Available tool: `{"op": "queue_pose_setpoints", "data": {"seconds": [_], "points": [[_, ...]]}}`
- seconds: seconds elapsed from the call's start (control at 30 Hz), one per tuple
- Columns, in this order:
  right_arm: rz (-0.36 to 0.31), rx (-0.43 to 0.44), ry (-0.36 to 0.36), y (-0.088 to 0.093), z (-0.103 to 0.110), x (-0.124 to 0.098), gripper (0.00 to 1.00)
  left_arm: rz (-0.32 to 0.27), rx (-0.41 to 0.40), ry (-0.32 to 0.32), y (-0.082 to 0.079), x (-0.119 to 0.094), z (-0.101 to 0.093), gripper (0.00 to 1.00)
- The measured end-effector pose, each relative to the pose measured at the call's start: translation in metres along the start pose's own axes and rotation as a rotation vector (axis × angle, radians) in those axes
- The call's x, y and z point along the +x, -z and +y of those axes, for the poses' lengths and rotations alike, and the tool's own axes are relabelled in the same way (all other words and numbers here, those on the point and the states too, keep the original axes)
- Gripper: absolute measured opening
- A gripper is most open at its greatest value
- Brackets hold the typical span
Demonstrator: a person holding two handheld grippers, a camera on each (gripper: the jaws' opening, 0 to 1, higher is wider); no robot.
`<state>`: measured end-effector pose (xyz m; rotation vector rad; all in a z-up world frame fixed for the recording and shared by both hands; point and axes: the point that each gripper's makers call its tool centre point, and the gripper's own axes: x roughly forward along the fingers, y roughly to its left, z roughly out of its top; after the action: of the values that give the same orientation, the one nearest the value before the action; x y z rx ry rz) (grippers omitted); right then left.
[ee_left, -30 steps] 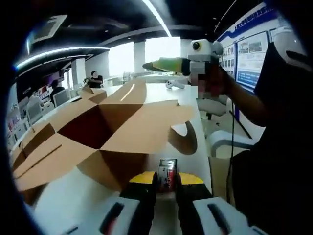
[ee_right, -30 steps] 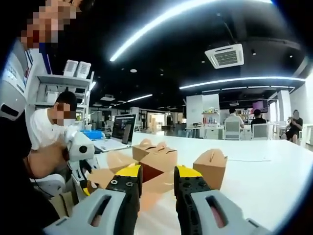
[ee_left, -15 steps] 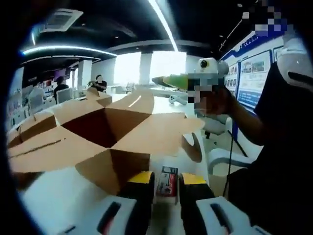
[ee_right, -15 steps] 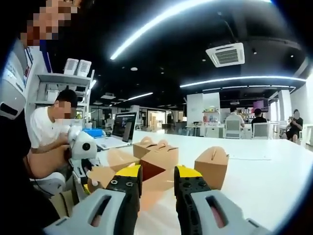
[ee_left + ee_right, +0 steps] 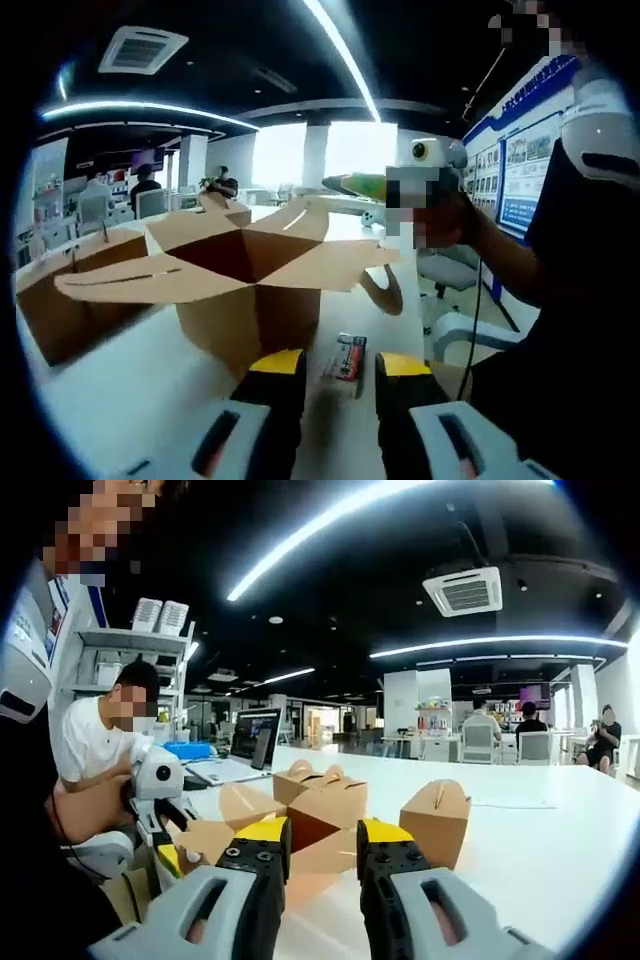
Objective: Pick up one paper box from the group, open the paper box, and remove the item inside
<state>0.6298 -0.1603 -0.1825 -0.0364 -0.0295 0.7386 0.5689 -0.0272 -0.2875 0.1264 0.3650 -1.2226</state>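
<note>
Paper box stands opened on the white table, its flaps spread wide and its dark inside exposed, just beyond the left gripper. Between that gripper's yellow-tipped fingers lies a small red and white packet, flat on the tabletop near the foot of the box. The jaws stand apart with clear gaps on either side of the packet, so they are released and grasp nothing; the packet seems to rest on the table by itself.

In the right gripper view, the right gripper is held above the table edge, its fingers parted and empty too. Beyond them the same opened box shows its spread flaps, and the left gripper appears at the left, low beside it. Closed boxes of the group stand farther back on the table, one to the right and another behind the opened one.

Judging by this, the task looks close to complete: one box has been taken from the group, opened, and the packet, presumably its contents, lies outside it. What remains, if anything, is drawing the grippers back. Whether something more lies inside the box cannot be told, since its interior is in shadow.
</note>
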Motion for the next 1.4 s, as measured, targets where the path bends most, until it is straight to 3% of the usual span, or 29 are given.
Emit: {"op": "queue_pose_setpoints", "data": {"seconds": [0.2,0.37,0.5,0.57,0.77,0.9,0.93,1.07,1.2,1.4], "points": [[0.006,0.005,-0.015,0.002,0.004,0.0,0.27,-0.06,-0.073,-0.072,-0.002,-0.018,0.003,0.3],[0.002,0.013,-0.014,0.001,0.001,0.004,0.27,-0.084,-0.047,-0.139,-0.007,-0.03,0.0,0.29],[-0.002,0.016,-0.025,0.0,0.002,0.008,0.27,-0.127,-0.029,-0.216,-0.019,-0.041,0.011,0.29],[-0.001,0.018,-0.03,0.0,0.003,0.009,0.27,-0.153,-0.06,-0.263,-0.023,-0.045,0.017,0.29],[0.009,0.024,-0.044,0.003,0.005,0.008,0.27,-0.193,-0.048,-0.294,-0.03,-0.051,0.017,0.29],[0.011,0.029,-0.028,0.006,-0.001,0.003,0.27,-0.253,-0.027,-0.353,-0.044,-0.06,0.025,0.29],[0.006,0.033,-0.024,0.007,-0.002,0.001,0.27,-0.293,-0.036,-0.377,-0.051,-0.063,0.03,0.28],[0.003,0.075,-0.033,0.018,-0.001,-0.001,0.28,-0.417,-0.139,-0.462,-0.071,-0.071,0.054,0.27],[-0.007,0.058,-0.004,0.015,-0.004,-0.004,0.28,-0.441,-0.092,-0.505,-0.084,-0.079,0.061,0.26],[0.002,0.05,0.001,0.014,-0.007,-0.007,0.3,-0.381,-0.035,-0.53,-0.074,-0.08,0.056,0.24]]}}
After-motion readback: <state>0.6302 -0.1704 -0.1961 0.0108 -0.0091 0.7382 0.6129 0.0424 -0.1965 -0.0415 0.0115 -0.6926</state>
